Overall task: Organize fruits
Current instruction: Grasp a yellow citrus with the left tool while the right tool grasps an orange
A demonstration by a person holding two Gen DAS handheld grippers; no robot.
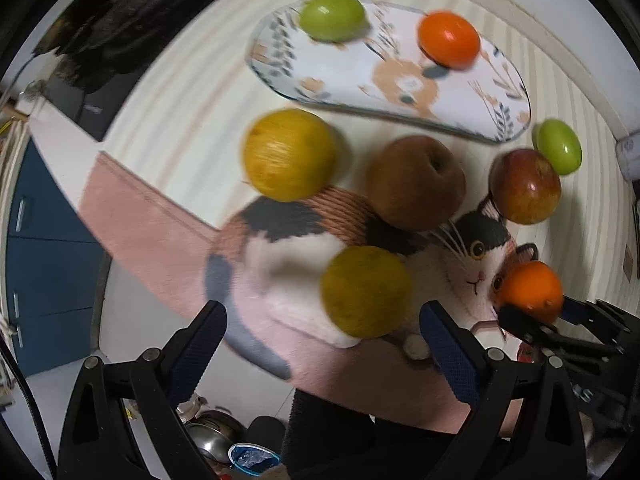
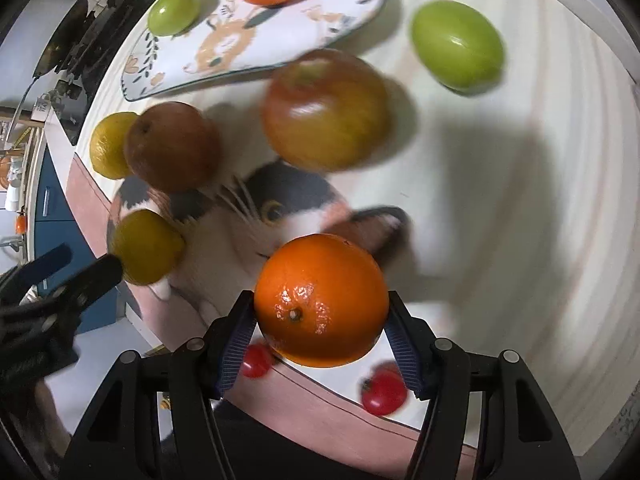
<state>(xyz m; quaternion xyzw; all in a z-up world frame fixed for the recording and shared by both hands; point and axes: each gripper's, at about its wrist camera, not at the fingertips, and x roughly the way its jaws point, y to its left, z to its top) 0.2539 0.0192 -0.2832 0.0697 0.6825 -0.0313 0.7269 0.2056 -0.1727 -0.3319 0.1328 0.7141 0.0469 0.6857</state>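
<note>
Orange [image 2: 321,300] sits clamped between the right claw [image 2: 320,316] fingers above the desk [image 2: 520,208], presumably bound for the plate [image 2: 280,36], while the left claw [image 1: 320,336] hangs wide near a lemon [image 1: 366,291].

Motion smears the fruit — the held orange [image 2: 321,300] hides part of one cherry tomato [image 2: 256,360]

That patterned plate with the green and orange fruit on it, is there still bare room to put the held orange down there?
Yes. The plate is bare between the green fruit and the orange fruit, and along its near side. In front of the plate it is crowded: yellow fruit, brown fruit and red apple sit close together.
</note>
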